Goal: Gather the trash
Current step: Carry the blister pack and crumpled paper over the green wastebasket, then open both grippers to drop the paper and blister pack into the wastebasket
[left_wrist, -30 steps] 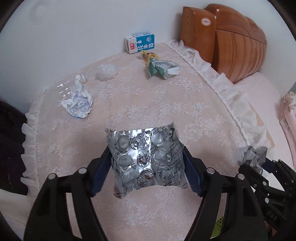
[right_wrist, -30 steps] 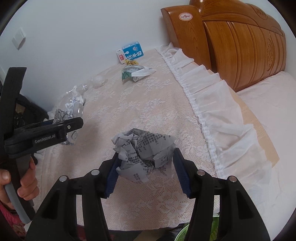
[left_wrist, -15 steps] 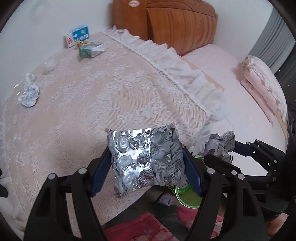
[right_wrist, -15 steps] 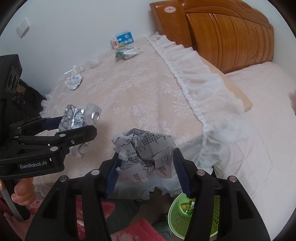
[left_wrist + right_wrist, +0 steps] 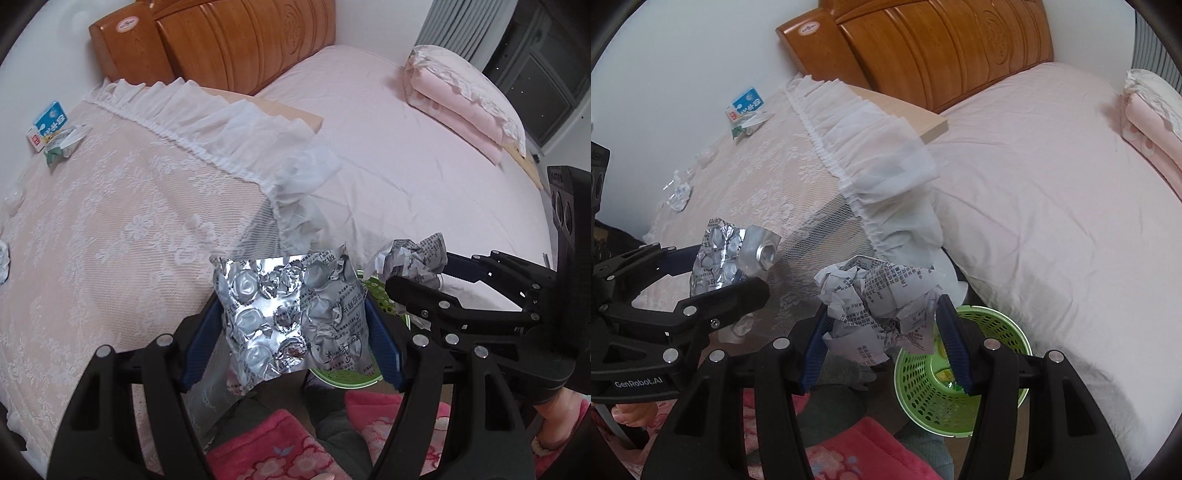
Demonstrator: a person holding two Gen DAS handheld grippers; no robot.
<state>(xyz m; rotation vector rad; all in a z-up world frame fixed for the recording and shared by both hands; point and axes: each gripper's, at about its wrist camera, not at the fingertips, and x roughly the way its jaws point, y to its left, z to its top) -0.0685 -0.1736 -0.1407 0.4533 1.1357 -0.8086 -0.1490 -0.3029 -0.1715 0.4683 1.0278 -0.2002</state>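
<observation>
Beyond the table's (image 5: 110, 229) frilled corner, above a green basket (image 5: 923, 398), the left tool (image 5: 291, 325) clamps a foil pill pack (image 5: 288, 314); the right tool (image 5: 882, 332) clamps crumpled paper (image 5: 875, 299).

Crumpled silver blister pack (image 5: 291, 314) held aloft, crumpled printed paper (image 5: 879, 299) above green perforated basket (image 5: 997, 398)

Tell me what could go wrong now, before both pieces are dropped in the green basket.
1. The foil pill pack is wide and the green basket is small; it may catch the rim or land on the floor.
2. The crumpled paper in the right gripper hangs over the basket's edge, not its middle, so it could fall outside.
</observation>
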